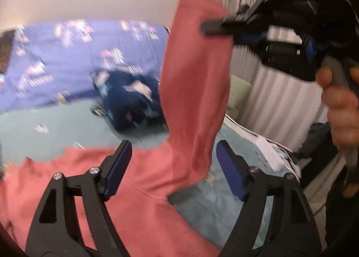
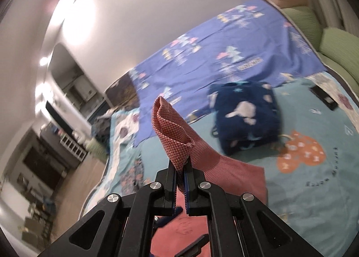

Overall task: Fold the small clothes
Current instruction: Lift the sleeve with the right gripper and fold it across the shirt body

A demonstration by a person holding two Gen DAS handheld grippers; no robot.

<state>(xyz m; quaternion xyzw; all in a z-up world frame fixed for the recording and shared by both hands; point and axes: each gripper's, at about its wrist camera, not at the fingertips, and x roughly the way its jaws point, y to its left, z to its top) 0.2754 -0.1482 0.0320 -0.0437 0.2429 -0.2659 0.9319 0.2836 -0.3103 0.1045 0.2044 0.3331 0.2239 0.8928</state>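
A pink small garment [image 1: 195,77] hangs by one corner from my right gripper [image 1: 212,27], which is shut on it high at the upper right of the left wrist view. A person's hand [image 1: 341,104] holds that gripper. The rest of the garment drapes down and spreads over the teal bedspread [image 1: 44,127]. My left gripper [image 1: 175,167] stands open just above the spread cloth, its blue pads apart and pressing on nothing. In the right wrist view the pink garment [image 2: 172,131] sticks up folded out of the right gripper [image 2: 181,167], pinched between the pads.
A folded navy garment [image 2: 244,111] with white shapes lies on the bedspread [image 2: 314,189] beyond the pink one. A blue patterned sheet [image 2: 224,55] covers the far part of the bed. Green pillows [image 2: 314,26] and a black flat object [image 2: 323,98] lie at the right; curtains [image 1: 269,100] hang behind.
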